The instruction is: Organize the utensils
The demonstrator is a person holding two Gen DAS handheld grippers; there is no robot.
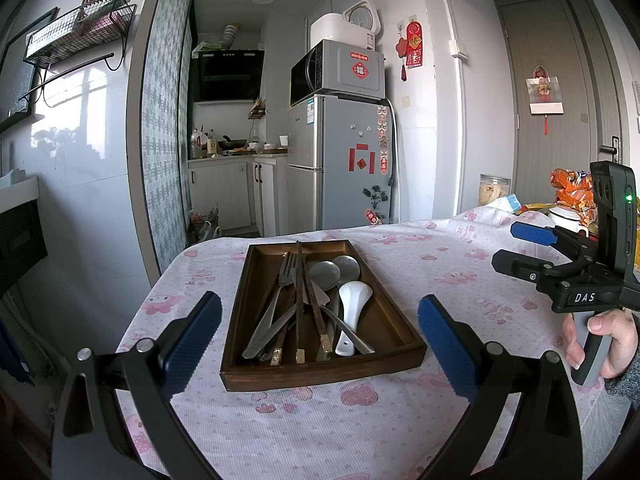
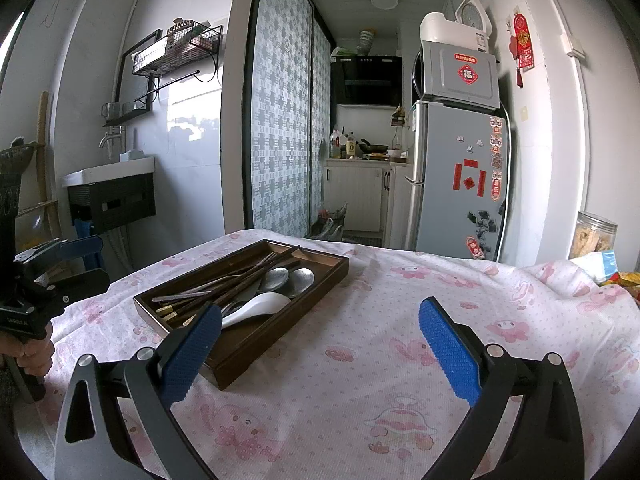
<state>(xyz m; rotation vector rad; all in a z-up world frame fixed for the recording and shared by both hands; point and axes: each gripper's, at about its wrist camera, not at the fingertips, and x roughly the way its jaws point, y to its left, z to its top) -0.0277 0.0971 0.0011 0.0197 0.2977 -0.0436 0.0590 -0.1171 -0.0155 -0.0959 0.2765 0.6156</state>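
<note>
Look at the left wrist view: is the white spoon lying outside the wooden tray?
No, the white spoon lies inside the wooden tray, among the other utensils.

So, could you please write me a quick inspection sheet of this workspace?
Surface: table under a pink patterned cloth.
Job's things: wooden tray holding a fork, chopsticks, two metal spoons and a white spoon, all mixed.
Clutter: snack bags and a jar at the far right.
Grippers: left tool open, right tool open, both empty.
Cables: nothing seen.
Surroundings: fridge, door.
</note>
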